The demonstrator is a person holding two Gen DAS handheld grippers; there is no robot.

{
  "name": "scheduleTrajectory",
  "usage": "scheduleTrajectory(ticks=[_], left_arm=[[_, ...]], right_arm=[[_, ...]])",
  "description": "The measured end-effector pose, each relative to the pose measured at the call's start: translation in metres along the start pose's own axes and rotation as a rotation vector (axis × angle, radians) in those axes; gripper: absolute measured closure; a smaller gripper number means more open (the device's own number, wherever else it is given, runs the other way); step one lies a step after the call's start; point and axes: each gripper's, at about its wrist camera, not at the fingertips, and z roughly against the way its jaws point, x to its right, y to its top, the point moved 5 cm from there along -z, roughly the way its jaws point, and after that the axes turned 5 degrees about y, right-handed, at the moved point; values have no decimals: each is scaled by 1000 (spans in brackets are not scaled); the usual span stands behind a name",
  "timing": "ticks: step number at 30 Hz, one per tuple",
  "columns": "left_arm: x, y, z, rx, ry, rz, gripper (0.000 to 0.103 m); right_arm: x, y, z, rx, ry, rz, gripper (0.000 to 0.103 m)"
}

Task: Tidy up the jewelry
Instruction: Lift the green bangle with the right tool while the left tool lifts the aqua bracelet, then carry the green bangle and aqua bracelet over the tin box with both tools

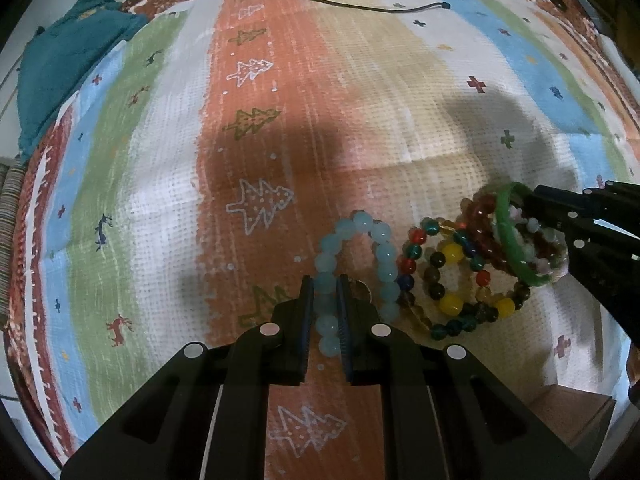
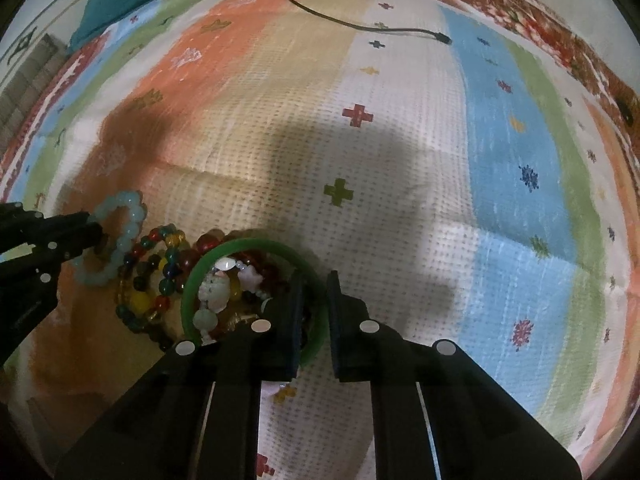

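Two grippers: we see both at work on a bracelet pile low in each frame.
Left gripper: closed on the pale blue bead bracelet, beads pinched between its pads, lower centre of the left wrist view.
Right gripper: its fingers straddle the green bangle; we think they clamp the rim, though the contact is shadowed.
Multicoloured bead bracelets: heaped between the blue one and the bangle, touching both.
Dark red bead bracelet: tangled under the bangle.
Patterned mat: under everything.
Black cable: top of frame, well apart.
Teal cloth: upper left.
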Motion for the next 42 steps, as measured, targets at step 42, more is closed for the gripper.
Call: scheduleTrajectory(ticks=[42], left_arm=[[12,-39,143,258,-166,58,92]], right_arm=[[-9,-48,124,178,35,-121,96]])
